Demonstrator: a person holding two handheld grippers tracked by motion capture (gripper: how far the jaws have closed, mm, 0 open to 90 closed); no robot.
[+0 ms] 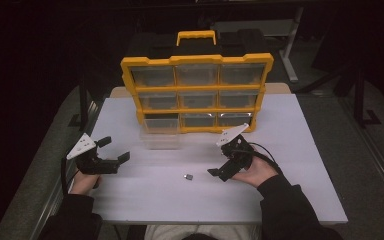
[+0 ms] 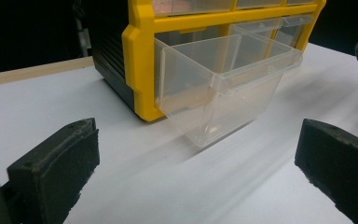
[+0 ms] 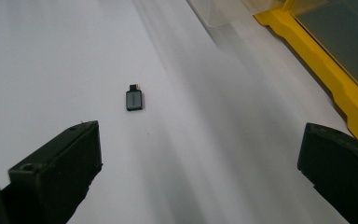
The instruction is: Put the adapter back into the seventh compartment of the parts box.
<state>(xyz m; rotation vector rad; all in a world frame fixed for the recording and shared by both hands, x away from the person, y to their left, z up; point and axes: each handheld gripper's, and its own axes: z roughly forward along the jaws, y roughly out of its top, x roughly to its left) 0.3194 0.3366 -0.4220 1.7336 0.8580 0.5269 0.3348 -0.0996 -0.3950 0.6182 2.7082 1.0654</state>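
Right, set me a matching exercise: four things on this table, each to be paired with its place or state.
Things:
1. small grey adapter
2. clear drawer
3. left claw
4. yellow handle

Places or states:
A. on top of the organizer
B. pulled out of the bottom row
C. lying flat on the white table
D. open, holding nothing

Pairs: 1-C, 2-B, 3-D, 4-A

The table (image 1: 290, 150) is showing plain white, with no pattern. The organizer (image 1: 196, 92) is showing a bright yellow frame and handle over a black body, and its drawers are looking clear and colourless, as is the pulled-out drawer (image 2: 219, 88). The small adapter (image 3: 134, 99) is looking dark grey with a black tip. Both the left gripper (image 1: 115, 150) and the right gripper (image 1: 230, 155) are showing black, each wearing a pale grey plate.
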